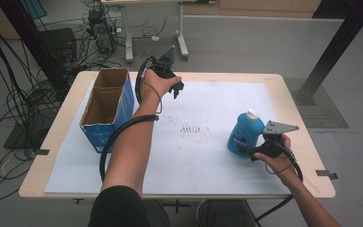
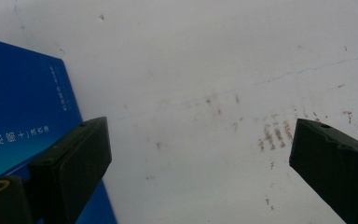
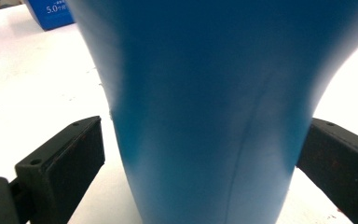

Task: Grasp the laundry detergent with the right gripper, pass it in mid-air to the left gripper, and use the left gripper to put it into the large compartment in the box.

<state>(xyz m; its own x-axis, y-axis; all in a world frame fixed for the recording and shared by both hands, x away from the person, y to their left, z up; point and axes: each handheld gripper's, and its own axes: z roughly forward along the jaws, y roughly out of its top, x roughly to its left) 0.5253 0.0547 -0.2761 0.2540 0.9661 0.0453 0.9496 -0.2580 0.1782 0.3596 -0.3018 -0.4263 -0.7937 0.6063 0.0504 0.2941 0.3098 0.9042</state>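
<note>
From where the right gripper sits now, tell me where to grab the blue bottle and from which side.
Grip the bottle across its body below the white cap, coming in level from the person's side, as the right gripper is placed. The bottle stands upright on the mat, and in the right gripper view its sides narrow between the open jaws, which straddle it there. The cap end looks too small for a steady hold.

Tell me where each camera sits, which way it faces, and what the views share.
High view: above the person's side, facing forward and down on the table; both forearms and claws show.
Left gripper view: on the left claw, facing down at the white mat; jaws apart, empty.
Right gripper view: on the right claw, facing the blue bottle between its jaws.
Shared: the blue box appears in all three.
</note>
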